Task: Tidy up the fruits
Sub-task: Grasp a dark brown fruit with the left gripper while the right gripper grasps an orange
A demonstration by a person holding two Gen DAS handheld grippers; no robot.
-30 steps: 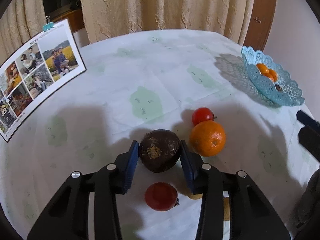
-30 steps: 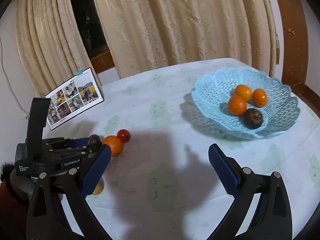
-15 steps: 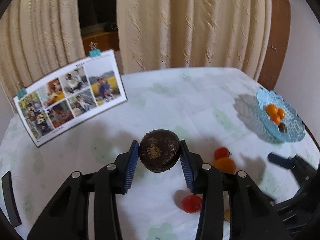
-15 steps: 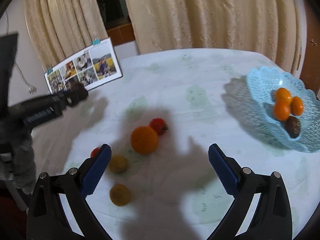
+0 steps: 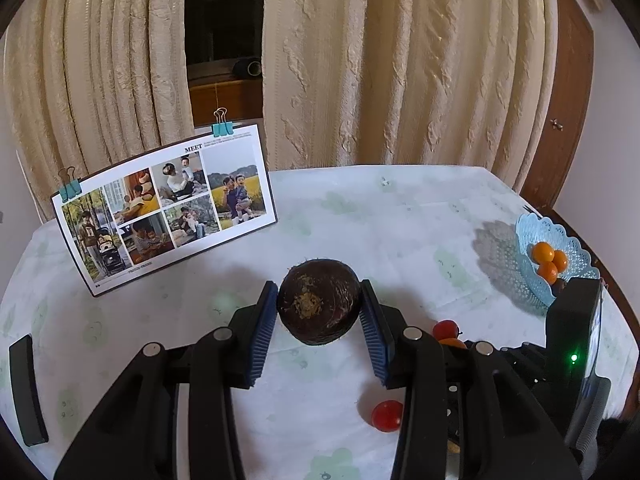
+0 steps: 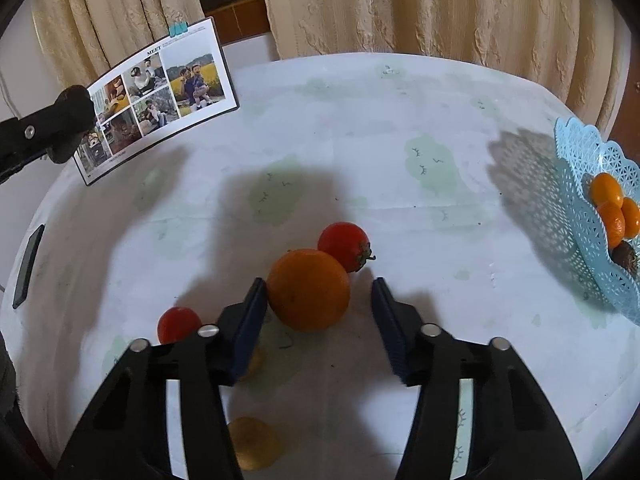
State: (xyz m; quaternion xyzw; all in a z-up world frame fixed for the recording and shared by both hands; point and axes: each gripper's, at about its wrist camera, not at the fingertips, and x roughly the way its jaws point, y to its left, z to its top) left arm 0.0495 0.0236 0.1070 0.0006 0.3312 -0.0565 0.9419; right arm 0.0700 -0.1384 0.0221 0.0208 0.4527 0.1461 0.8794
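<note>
Orange [image 6: 308, 290] now sits between the closing right gripper [image 6: 319, 312]; left gripper [image 5: 319, 316] still clamps the dark fruit [image 5: 319, 307].

Both wrist views look down along fingers [image 5: 260, 328], sharing table [image 5: 400, 220], photo board [image 5: 168, 208], basket [image 6: 580, 184]

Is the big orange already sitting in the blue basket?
No, the big orange lies on the table between the closing right gripper fingers, far from the blue basket.
</note>
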